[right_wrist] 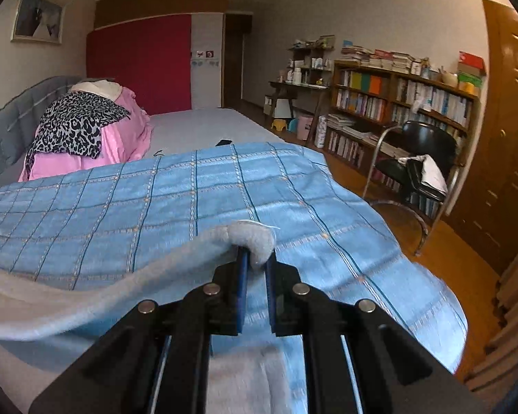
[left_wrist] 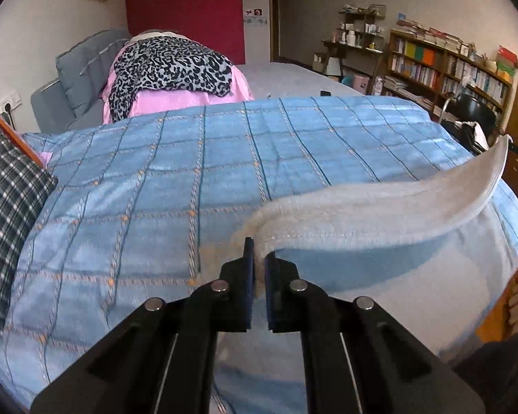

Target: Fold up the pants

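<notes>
The pants [left_wrist: 380, 207] are light grey fleece, held up above a blue checked bedspread [left_wrist: 190, 172]. My left gripper [left_wrist: 258, 258] is shut on one corner of their edge, and the fabric stretches away to the right in a taut band. My right gripper [right_wrist: 256, 258] is shut on the other corner of the pants [right_wrist: 86, 293], whose fabric bunches over the fingertips and runs off to the left. The rest of the pants hangs below the grippers, partly hidden behind them.
A pink quilt with a leopard-print cloth [left_wrist: 176, 65] lies at the bed's head. A plaid cloth [left_wrist: 7, 200] lies at the left. A black chair [right_wrist: 421, 158], bookshelves [right_wrist: 397, 103] and a wooden wardrobe [right_wrist: 507, 138] stand to the right of the bed.
</notes>
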### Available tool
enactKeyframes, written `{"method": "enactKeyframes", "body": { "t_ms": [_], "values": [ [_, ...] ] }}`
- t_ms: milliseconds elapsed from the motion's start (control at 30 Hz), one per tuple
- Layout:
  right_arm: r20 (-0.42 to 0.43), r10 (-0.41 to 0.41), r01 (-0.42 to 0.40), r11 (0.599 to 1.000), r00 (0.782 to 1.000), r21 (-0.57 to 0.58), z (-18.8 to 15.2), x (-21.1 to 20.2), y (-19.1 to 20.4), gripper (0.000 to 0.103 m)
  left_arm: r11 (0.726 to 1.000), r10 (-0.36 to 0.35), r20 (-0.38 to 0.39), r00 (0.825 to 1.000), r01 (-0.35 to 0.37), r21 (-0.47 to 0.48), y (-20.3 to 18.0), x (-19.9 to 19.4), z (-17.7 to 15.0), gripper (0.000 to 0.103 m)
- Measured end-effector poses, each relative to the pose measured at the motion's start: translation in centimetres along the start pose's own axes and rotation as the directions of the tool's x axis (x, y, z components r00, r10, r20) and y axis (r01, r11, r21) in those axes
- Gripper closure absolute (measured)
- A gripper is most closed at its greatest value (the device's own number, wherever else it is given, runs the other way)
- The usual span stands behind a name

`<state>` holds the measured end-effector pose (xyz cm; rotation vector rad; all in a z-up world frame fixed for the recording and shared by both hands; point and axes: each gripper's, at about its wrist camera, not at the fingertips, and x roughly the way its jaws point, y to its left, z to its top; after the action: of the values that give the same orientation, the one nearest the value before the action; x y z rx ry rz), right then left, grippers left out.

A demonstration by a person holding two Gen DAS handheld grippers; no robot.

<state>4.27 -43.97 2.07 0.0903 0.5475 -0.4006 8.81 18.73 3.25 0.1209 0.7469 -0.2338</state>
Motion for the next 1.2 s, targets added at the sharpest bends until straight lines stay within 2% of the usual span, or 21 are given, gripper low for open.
{"method": "enactKeyframes", "body": {
  "t_ms": [267,467,667,833,967,1033,1100,1200],
  "values": [
    [-0.006,-0.056,0.057,0.995,0.998,0.087,-7.0,-6.1,-2.9,0.094,1.000,-0.013,-0.022,1.000,0.013,-0.016,-1.6,-3.3,-5.4,0.098],
    [-0.112,-0.053,0.069,0.987,0.992,0.147,-12.9,-6.5,-4.3,0.094,0.999,-0.016,-0.070,0.997,0.019,0.042,-3.1,-3.1,-8.0,0.098],
    [-0.227,-0.061,0.097,0.984,0.972,0.150,-18.0,-5.4,-4.9,0.094,0.992,0.004,-0.130,0.992,0.012,0.123,-4.1,-1.2,-10.5,0.098],
    [-0.257,-0.072,0.118,0.979,0.964,0.168,-19.5,-5.6,-5.9,0.094,0.984,0.025,-0.146,0.989,0.002,0.177,-4.6,-0.5,-11.2,0.097],
    [-0.287,-0.004,0.063,0.979,0.958,0.196,-19.9,-5.5,-6.2,0.093,0.984,0.028,-0.154,0.988,0.000,0.179,-4.6,-0.2,-11.5,0.095],
    [-0.306,0.067,0.014,0.967,0.950,0.256,-20.4,-5.3,-6.5,0.083,0.987,0.035,-0.160,0.986,-0.009,0.162,-4.4,0.1,-11.7,0.088],
    [-0.300,0.129,-0.027,0.946,0.945,0.323,-20.8,-5.4,-6.6,0.043,0.989,0.039,-0.160,0.986,-0.016,0.144,-4.1,0.3,-11.9,0.084],
    [-0.276,0.246,-0.112,0.898,0.929,0.425,-21.3,-5.1,-6.6,0.040,0.990,0.048,-0.157,0.987,-0.026,0.138,-3.9,0.5,-11.9,0.078]
  ]
}}
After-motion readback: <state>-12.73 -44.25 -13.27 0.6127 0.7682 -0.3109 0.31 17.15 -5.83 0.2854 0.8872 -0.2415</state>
